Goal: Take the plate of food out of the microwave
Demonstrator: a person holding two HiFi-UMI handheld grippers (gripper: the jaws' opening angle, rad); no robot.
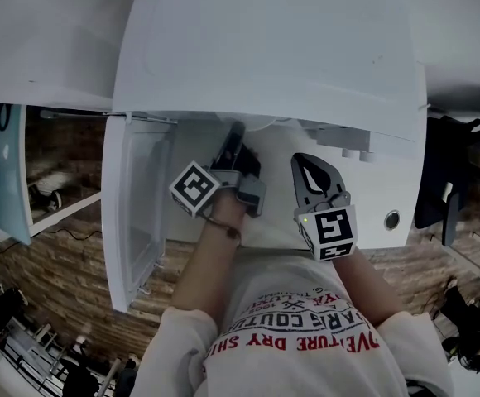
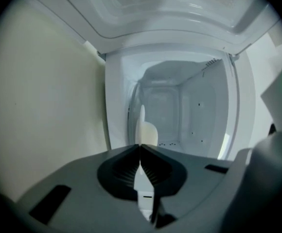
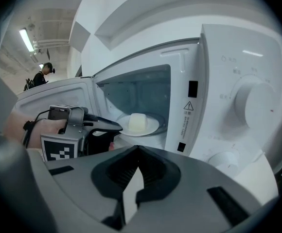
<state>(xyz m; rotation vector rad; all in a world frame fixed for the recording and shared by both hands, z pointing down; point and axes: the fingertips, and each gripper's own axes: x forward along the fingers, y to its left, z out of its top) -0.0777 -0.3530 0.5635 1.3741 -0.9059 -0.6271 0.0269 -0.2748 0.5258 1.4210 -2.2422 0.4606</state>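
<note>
Looks like a lab or open office hall: white microwave (image 3: 228, 81) set up under a bare high ceiling (image 3: 51, 16) with a strip light (image 3: 26, 40), person (image 3: 39, 76) standing far back, cable (image 1: 83, 235) loose on wood floor (image 1: 66, 259).

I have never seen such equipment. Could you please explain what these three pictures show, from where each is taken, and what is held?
A person works with two hand-held two-jaw tools, called grippers. One picture comes from a camera on the person's head, looking down; the other two from cameras riding on the grippers. Ahead stands a white microwave with its door open. Inside, a white plate carries a pale block of food. The left gripper is shut on the plate's rim. The right gripper is shut and empty, in front of the control panel.
</note>
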